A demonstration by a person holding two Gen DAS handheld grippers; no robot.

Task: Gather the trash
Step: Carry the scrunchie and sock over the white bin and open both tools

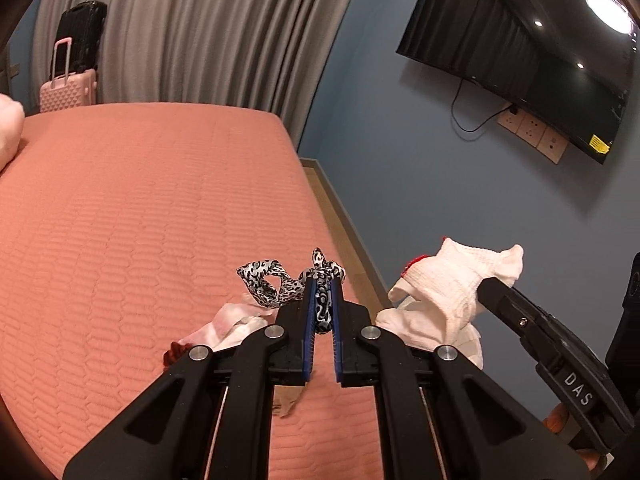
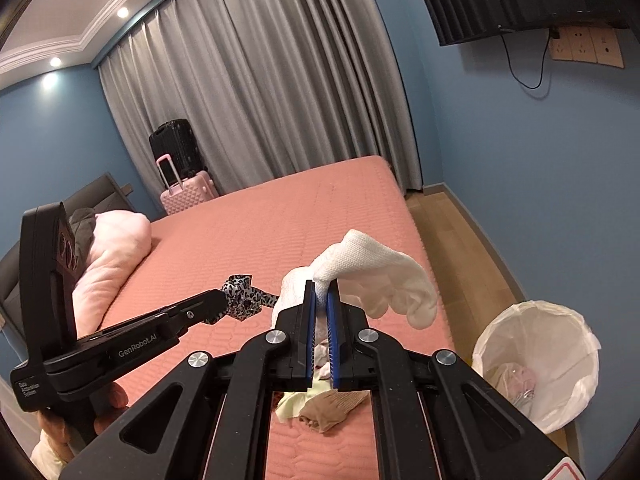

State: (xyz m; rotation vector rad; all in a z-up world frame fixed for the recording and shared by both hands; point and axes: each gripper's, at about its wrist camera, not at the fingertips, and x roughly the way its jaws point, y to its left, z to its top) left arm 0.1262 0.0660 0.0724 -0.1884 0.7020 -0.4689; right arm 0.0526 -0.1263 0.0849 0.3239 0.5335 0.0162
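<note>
You see salmon quilted bed [image 2: 248,240] ahead, pink pillow [image 2: 116,248] at its head. 2 suitcases by grey curtain [image 2: 256,92]: black suitcase [image 2: 174,146] behind pink suitcase [image 2: 188,194]. Wall-mounted TV [image 1: 520,56] on blue wall, 3 sockets [image 1: 532,130] below it, cable hanging.

A bin [image 2: 536,364] stands on the floor right of the bed [image 2: 280,220].

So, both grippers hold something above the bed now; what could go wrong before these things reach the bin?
1. The left gripper pinches only a narrow part of the leopard-print ribbon; it may slip out.
2. The white sock in the right gripper hangs loosely and could miss the lined trash bin beside the bed.
</note>
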